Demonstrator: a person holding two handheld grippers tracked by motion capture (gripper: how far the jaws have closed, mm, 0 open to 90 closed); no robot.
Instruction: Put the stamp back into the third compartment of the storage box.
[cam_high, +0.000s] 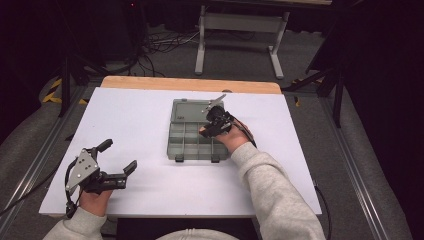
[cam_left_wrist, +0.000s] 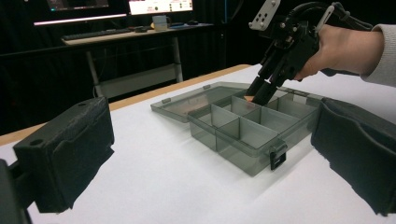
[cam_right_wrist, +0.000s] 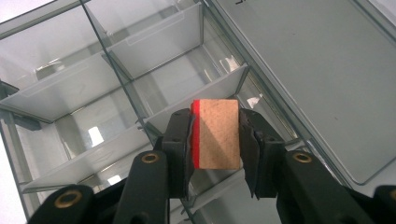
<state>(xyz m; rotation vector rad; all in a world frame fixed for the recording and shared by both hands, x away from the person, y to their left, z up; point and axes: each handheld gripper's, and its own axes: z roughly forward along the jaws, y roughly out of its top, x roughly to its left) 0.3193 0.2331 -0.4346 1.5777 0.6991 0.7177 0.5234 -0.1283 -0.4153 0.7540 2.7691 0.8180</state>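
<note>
A clear grey compartment box lies open mid-table, its lid flat behind it. My right gripper points down into a back right compartment, shut on a small wooden block with a red side. The pads press on the block's two sides, just above the dividers. From the left gripper view that gripper dips into the box, with a bit of the block at its tips. My left gripper rests open on the table's near left, empty.
The white tabletop has a wooden strip along its far edge. Beyond it stand a metal frame and floor cables. A dark desk with monitors and a mug lies behind the table.
</note>
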